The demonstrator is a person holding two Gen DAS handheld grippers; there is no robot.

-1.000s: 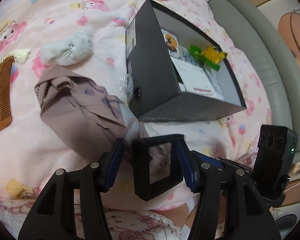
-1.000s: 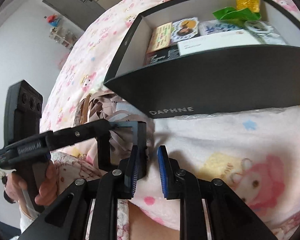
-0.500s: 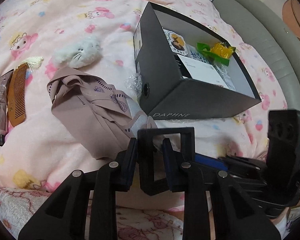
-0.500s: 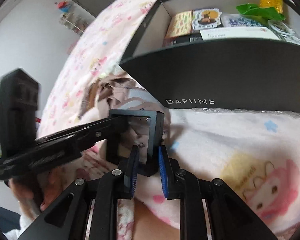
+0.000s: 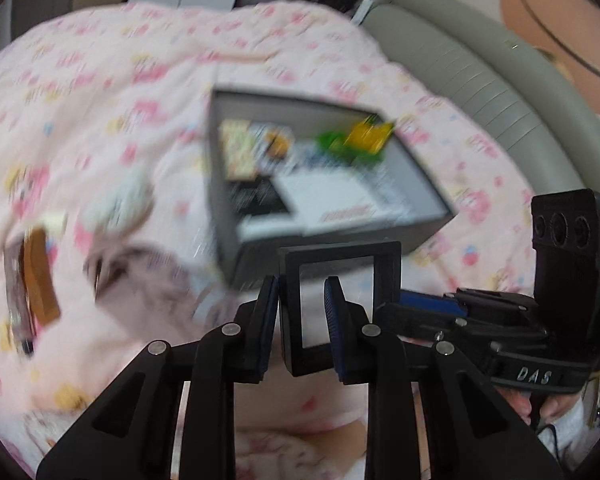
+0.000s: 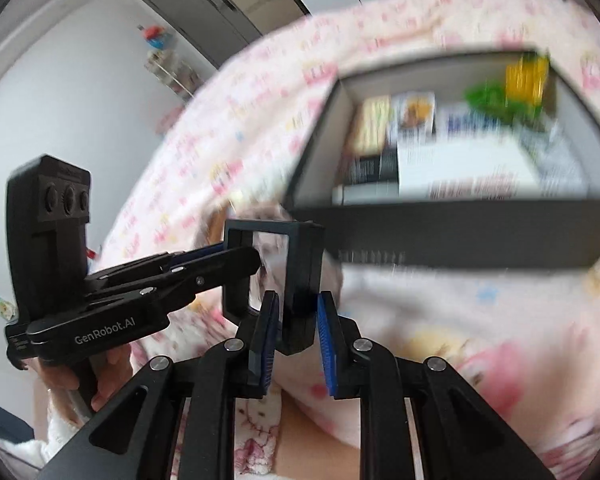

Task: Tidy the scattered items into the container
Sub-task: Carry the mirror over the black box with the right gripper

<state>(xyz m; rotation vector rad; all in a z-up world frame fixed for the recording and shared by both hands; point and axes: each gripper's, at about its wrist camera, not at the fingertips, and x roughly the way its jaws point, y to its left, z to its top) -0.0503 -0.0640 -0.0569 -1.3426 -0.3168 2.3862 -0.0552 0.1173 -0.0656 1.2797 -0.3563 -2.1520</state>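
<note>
A small black square frame with a clear middle (image 5: 340,280) is held in the air by both grippers, in front of the open dark box (image 5: 420,184). My left gripper (image 5: 302,312) is shut on the frame's left side. My right gripper (image 6: 298,316) is shut on the frame's other side (image 6: 304,280). The box (image 6: 460,240) holds cards, a white booklet and a green and yellow item (image 5: 360,140). On the pink blanket to the left lie a beige cloth (image 5: 140,272), a grey plush (image 5: 120,200) and a wooden comb (image 5: 40,276).
The pink patterned blanket (image 5: 100,80) covers the bed. A grey padded headboard (image 5: 480,80) curves along the right. A brown tube (image 5: 14,288) lies beside the comb. Grey cupboards (image 6: 204,12) stand far off behind the bed.
Both grippers have lifted the black frame up off the blanket and toward the box. The views now look down into the box from higher up, with motion blur.
</note>
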